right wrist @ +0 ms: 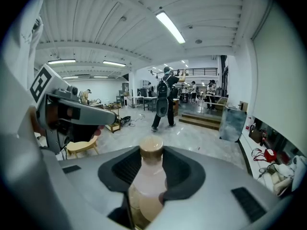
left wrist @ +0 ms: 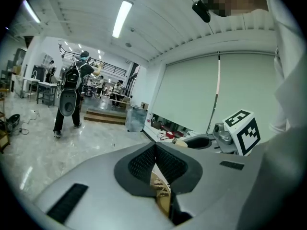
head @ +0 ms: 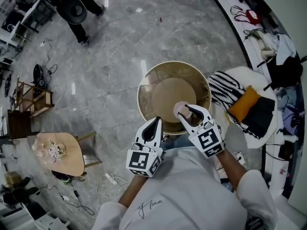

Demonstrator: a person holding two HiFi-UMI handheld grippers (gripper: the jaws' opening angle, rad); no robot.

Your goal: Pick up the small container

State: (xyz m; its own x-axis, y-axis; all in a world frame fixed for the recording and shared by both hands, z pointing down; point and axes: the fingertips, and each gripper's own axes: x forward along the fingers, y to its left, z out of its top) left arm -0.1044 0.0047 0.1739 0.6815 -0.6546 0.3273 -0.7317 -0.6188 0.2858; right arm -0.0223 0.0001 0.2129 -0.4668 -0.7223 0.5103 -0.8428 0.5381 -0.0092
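Observation:
The small container [head: 180, 108] is a pale pink bottle with a tan cap. My right gripper [head: 185, 112] is shut on it and holds it above the round wooden table [head: 163, 96]. In the right gripper view the container [right wrist: 150, 150] stands upright between the black pads [right wrist: 125, 169], cap at the top. My left gripper [head: 157, 121] hangs beside it at the left, near the table's front rim. Its jaws [left wrist: 154, 161] are shut with nothing between them.
A chair [head: 249, 75] with a striped cloth [head: 224, 87] and an orange cushion [head: 243, 103] stands to the table's right. A small wooden side table [head: 67, 159] with flowers is at the left. Cables [head: 110, 181] lie on the floor. A person [head: 76, 8] stands far off.

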